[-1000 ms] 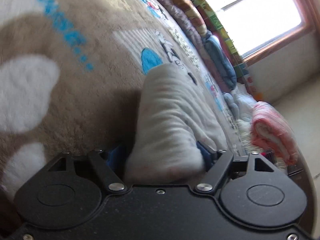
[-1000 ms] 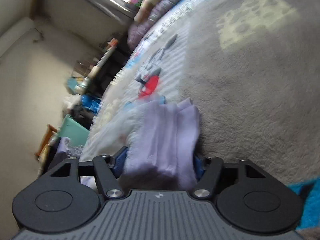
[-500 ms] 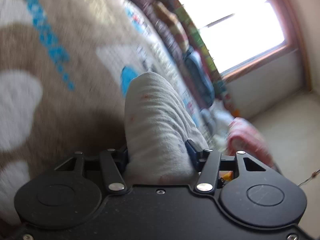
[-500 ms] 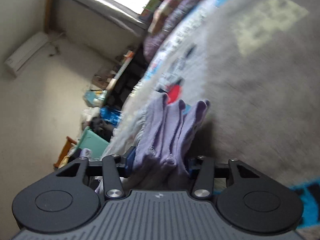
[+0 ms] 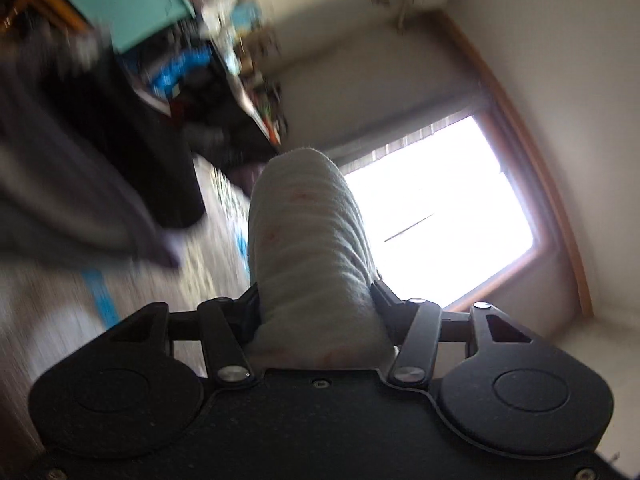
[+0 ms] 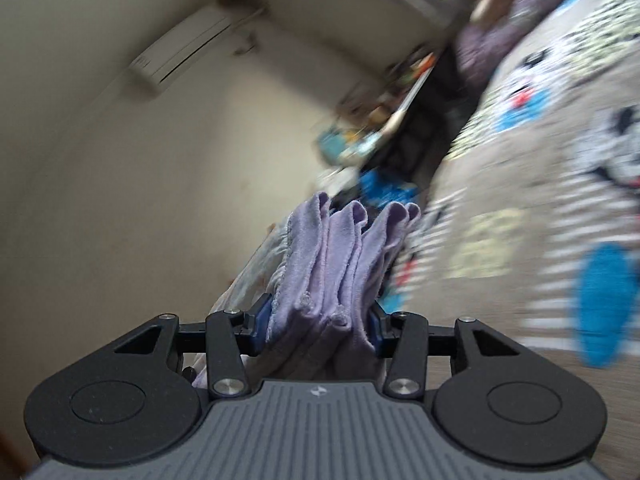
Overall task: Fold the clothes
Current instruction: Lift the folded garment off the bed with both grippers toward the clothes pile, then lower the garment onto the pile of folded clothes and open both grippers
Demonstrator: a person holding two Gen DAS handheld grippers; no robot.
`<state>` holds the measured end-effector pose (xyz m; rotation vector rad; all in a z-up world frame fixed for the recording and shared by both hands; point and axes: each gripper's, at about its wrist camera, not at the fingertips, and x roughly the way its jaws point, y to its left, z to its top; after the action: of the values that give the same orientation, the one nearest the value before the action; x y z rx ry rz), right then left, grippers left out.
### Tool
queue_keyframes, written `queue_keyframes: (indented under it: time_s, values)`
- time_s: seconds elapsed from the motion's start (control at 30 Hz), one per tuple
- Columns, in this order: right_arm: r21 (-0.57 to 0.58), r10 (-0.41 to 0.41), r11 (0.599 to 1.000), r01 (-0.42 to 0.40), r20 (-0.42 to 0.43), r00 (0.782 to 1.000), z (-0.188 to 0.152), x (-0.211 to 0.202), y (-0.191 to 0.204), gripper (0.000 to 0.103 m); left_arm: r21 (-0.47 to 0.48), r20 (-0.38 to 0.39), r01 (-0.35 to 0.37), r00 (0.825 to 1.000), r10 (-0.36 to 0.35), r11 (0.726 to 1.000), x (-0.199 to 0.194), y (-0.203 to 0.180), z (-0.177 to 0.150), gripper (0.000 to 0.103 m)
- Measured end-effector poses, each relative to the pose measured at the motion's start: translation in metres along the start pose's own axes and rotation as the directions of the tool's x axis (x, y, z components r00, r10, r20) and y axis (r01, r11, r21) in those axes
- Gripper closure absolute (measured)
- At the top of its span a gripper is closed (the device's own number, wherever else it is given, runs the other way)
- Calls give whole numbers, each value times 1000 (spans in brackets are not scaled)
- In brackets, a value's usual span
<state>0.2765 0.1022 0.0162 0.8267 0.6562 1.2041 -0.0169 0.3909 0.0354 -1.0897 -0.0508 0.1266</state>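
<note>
My left gripper is shut on a thick fold of a pale grey-white fleecy garment with faint red marks; the fold stands up between the jaws, lifted off the bed. My right gripper is shut on a bunched lilac part of the garment, several folds pressed together, with a pale printed part hanging to its left. Both bunches are held in the air above the cartoon-print blanket.
A bright window with a wooden frame is ahead of the left gripper. A dark cluttered shelf and a teal box are at the upper left. A wall air conditioner and a cluttered desk face the right gripper.
Both grippers have lifted and tilted up from the blanket with the cloth still in them. The views now show the walls, window and shelf instead of the bed surface.
</note>
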Motion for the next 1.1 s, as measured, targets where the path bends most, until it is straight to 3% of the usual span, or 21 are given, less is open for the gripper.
queue_keyframes:
  time_s: [0.17,0.3,0.37,0.4,0.47,0.5,0.53,0.6,0.63,0.73,0.87,0.93,1.1]
  values:
    - [-44,98,994,-101,-70,993,2,92,46,56,-5,99,-9,995,9,1000,-10,10,72,50]
    - [-51,175,982,-181,-104,979,5,152,74,56,-10,140,-19,990,20,1000,-9,18,109,50]
    - [-41,197,978,-203,-116,974,5,176,74,56,-21,137,-43,990,45,999,-3,34,117,49]
    - [-9,198,980,-201,-122,973,3,187,65,56,-26,118,-103,987,106,994,6,51,116,49]
    - [59,145,989,-137,-153,978,-4,209,35,55,-29,64,-266,961,267,964,27,93,111,53]
    - [67,48,997,-35,-200,979,-13,223,14,54,-40,31,-329,943,330,944,40,121,104,54]
    - [77,-54,994,76,-254,966,-25,236,-10,57,-71,13,-323,946,324,944,47,145,97,57]
    - [148,-75,982,116,-257,963,-38,240,-46,59,-67,22,-296,954,298,953,42,143,98,56]
    - [166,-41,983,83,-239,970,-36,237,-46,58,-45,31,-310,950,311,950,40,136,99,55]
    - [41,-82,994,97,-268,960,-34,234,-19,58,-88,31,-300,952,304,950,42,139,104,54]
    - [27,-109,993,119,-242,964,-30,225,2,49,-106,39,-262,963,267,959,26,125,112,37]
    - [-30,-132,991,128,-205,970,-26,219,15,46,-91,69,-261,961,268,961,16,114,116,28]
    - [-105,-151,985,138,-124,981,-14,212,26,41,-8,147,-282,949,280,959,-14,88,118,22]
